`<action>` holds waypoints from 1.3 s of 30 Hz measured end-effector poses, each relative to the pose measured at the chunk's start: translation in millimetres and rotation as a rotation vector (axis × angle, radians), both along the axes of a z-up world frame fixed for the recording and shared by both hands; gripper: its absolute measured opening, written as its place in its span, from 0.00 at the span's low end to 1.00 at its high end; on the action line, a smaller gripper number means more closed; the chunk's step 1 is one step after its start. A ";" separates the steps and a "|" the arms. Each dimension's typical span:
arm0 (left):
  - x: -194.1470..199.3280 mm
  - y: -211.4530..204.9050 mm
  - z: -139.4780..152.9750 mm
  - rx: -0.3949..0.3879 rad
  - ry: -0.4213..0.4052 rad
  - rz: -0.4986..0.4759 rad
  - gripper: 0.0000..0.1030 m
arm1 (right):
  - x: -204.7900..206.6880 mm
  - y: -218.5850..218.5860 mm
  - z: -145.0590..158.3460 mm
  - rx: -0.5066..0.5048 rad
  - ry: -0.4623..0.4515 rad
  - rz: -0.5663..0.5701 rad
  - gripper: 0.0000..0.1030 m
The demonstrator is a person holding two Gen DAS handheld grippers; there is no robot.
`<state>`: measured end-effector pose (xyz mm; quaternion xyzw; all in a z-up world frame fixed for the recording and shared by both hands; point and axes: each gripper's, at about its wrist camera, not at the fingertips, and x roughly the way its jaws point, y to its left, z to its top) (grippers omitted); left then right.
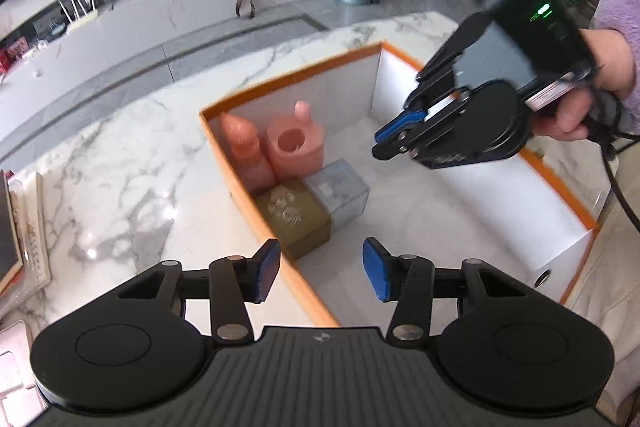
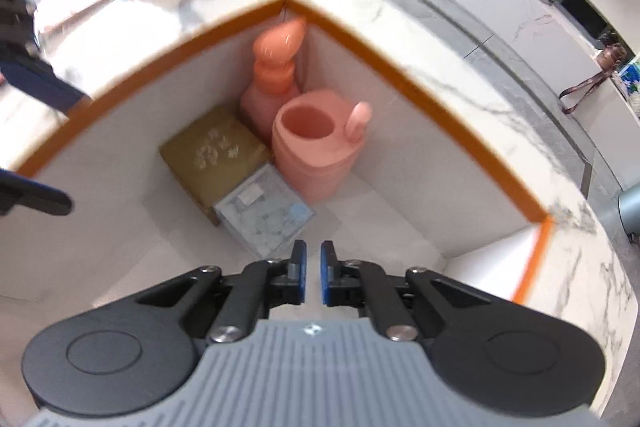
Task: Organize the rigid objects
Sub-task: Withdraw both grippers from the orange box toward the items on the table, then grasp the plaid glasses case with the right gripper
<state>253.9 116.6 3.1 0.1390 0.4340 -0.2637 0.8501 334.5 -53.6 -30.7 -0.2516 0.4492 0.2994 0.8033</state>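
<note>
Tucked into one corner of the orange-rimmed box [image 2: 404,75] on the marble counter [image 1: 120,163] stand four rigid pieces: a pink bottle [image 2: 272,75], a pink cup [image 2: 316,155] with a side knob, a gold box [image 2: 212,155] and a clear grey cube [image 2: 264,215]. All look stiff and light; the smooth plastic may slip, so flat opposing sides are the safest hold. Above the box, the right gripper [image 2: 313,267] is closed on nothing, while the left gripper [image 1: 320,271] stands partly open and empty over the rim
</note>
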 end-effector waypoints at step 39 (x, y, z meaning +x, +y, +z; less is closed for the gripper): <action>80.0 -279.5 -68.2 0.089 0.147 -0.266 0.38 | -28.8 -270.7 -69.0 0.704 0.206 -1.023 0.50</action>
